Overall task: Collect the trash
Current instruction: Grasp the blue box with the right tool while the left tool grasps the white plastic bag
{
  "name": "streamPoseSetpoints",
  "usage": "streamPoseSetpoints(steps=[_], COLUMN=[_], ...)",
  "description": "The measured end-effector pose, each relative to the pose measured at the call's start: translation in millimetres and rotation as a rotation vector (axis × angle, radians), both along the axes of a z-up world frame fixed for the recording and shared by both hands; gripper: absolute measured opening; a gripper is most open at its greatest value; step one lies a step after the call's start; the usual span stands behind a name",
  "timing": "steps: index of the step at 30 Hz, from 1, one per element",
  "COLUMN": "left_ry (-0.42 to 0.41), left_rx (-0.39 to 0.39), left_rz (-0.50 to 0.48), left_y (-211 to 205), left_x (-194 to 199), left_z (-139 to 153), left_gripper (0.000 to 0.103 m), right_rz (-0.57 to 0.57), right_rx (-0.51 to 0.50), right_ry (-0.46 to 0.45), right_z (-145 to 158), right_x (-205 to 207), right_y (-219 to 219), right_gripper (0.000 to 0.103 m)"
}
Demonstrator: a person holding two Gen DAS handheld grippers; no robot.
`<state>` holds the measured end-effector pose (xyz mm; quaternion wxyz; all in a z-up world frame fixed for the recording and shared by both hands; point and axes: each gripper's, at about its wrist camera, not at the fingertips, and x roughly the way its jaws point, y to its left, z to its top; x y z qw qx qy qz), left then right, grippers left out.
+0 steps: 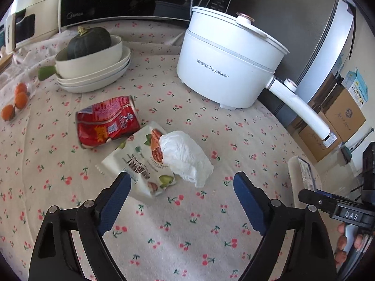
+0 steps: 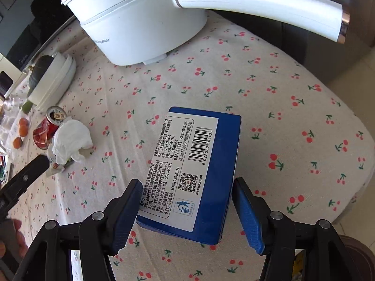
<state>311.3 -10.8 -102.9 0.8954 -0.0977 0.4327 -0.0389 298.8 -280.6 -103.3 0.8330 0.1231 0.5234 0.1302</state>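
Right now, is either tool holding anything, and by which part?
The right tool grips the blue box across its near end, clamped on its two long sides. The left tool is open, holding nothing.

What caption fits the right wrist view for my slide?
Right gripper closed on a blue carton above the cherry-print tablecloth, white electric pot behind.

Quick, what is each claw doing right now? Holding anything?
Left claw: open, holding nothing.
Right claw: closed on the blue box.
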Motion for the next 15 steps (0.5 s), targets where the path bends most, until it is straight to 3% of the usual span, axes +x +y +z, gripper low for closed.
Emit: streamPoseSetpoints(steps=[3, 5, 10, 15], left_ry=[0.003, 0.006, 0.028, 0.018], left_rx=[0.059, 0.050, 0.092, 0.066], left_rz=[0.010, 0.016, -0.043, -0.078], left_y=[-5, -3, -12, -14], left_x=[19, 28, 33, 11], left_z=[-12, -19, -31, -16], left_gripper=[0.076, 0.067, 0.021, 0.017], right_rz=[0.018, 0.022, 0.008, -0.003], right_rx=[-0.018, -0.017, -0.035, -0.034], right_ry=[-0.008, -0.011, -0.024, -0.023], right_z=[-2, -1, 3, 11], right_x=[2, 1, 2, -6], right_y=[0, -5, -9, -8], right_gripper=[0.067, 0.067, 0.067, 0.067])
